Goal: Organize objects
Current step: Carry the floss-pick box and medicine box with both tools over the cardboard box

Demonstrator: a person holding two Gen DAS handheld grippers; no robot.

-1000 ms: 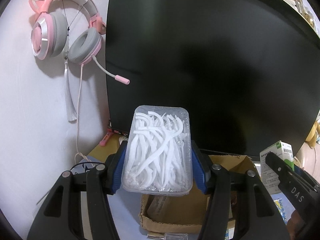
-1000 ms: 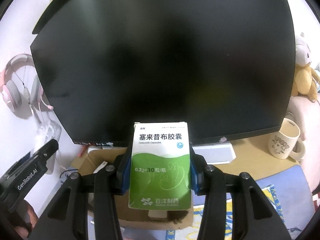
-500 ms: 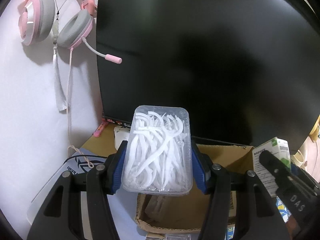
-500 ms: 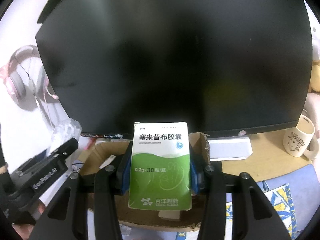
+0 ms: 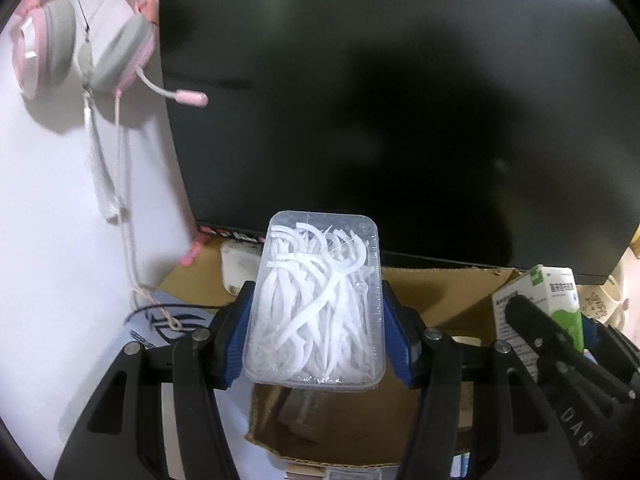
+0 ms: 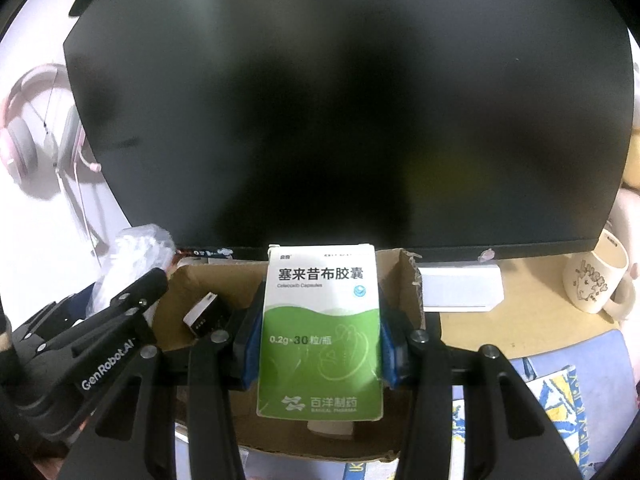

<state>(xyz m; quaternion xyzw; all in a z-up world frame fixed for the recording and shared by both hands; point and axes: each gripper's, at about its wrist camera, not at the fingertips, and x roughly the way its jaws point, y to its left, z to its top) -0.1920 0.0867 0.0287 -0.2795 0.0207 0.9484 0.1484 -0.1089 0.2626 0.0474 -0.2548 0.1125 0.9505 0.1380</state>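
Left wrist view: left tongs [image 5: 316, 320] hold a clear floss-pick box [image 5: 316, 300], blue pads pressed on its two long sides. Long axis of the box runs along the fingers, far end toward the upper middle of the frame, near end at the fingertips. Picks inside lie mostly lengthwise, tangled.

Below the box, at lower centre: open cardboard box [image 5: 440, 300], brown walls, top open. The floss-pick box hangs above its left part, not touching the walls. Something pale lies inside; cannot tell what.

Edges: black monitor [image 5: 400, 100] fills the upper and right frame, its lower edge just behind the carton's far wall. White wall at left with pink headset [image 5: 80, 40] hung in the upper left, cord trailing down. Open room lies only over the carton mouth and to the lower left, above a printed mat [image 5: 168, 320].

Right wrist view: right tongs [image 6: 318, 334] grip a green-and-white medicine carton [image 6: 320, 332] by its side faces, printed face to the camera, long axis along the fingers, top end toward the monitor [image 6: 340, 100]. It hangs over the cardboard box [image 6: 404, 280]; a small dark item [image 6: 206, 314] lies inside at left.

Right of the carton: bare table [image 6: 532, 292], white block [image 6: 460, 288], mug [image 6: 596, 280] at far right. Left tongs [image 6: 132, 280] crowd the left edge.
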